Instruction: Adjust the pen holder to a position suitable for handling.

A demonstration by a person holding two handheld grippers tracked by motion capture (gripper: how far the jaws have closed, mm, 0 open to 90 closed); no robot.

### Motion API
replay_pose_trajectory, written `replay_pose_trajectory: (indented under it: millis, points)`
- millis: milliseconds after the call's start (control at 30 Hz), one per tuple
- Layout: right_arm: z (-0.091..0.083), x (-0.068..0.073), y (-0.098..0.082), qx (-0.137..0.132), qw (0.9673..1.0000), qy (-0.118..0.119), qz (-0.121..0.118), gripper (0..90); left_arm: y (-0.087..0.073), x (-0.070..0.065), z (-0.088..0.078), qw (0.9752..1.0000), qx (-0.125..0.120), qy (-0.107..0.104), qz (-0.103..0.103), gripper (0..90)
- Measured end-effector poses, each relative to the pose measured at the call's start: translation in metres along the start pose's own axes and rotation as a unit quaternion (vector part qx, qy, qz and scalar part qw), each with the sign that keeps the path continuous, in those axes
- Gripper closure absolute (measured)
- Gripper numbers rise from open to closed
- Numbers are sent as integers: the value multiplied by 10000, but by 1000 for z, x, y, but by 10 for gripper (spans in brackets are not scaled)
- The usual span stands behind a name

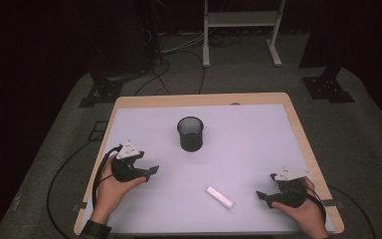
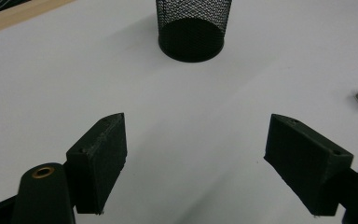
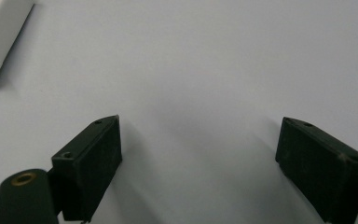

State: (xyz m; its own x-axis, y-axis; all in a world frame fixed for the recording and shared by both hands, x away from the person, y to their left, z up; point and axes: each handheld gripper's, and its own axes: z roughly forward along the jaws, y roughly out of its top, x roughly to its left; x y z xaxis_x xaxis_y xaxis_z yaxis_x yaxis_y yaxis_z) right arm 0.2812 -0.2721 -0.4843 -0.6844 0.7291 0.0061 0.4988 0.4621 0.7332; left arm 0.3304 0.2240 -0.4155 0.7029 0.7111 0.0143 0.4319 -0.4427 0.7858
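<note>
A small white block (image 1: 220, 197) lies flat on the pale table (image 1: 258, 129), in the lower middle of the high view, slanting down to the right, and the right gripper (image 1: 264, 196) rests just to its right with jaws spread wide and nothing between them. The right gripper view has one end of the block (image 3: 0, 37) in its upper left corner, so the jaws point past it rather than at it; turning toward that corner looks like the next need. The left gripper (image 1: 151, 172), in the left half of the high view, also rests on the table, jaws spread and empty, aimed toward the black mesh cup (image 1: 190, 133) that stands upright above centre, probably the block's destination. Bare table surrounds the block on all sides, and the near edge is close below it.
</note>
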Motion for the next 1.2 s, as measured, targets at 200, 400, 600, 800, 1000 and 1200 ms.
replay_pose_trajectory:
  millis: [200,400,600,800,1000,1200]
  points:
    - [0,0,0,-4,10000,1,2,131,10,4,4,10000,-13,-57,-1,203]
    - [0,0,0,-2,10000,2,5,131,19,7,8,9999,-63,-110,11,214]
    - [0,0,0,3,10000,3,16,131,27,9,13,9999,-30,-126,-5,214]
    - [0,0,0,-2,10000,5,12,131,34,12,17,9999,-67,-145,-24,228]
    - [0,0,0,-5,10000,7,15,131,45,14,21,9999,-55,-141,38,234]
    - [0,0,0,-4,10000,10,15,131,54,16,26,9998,-96,-182,50,249]
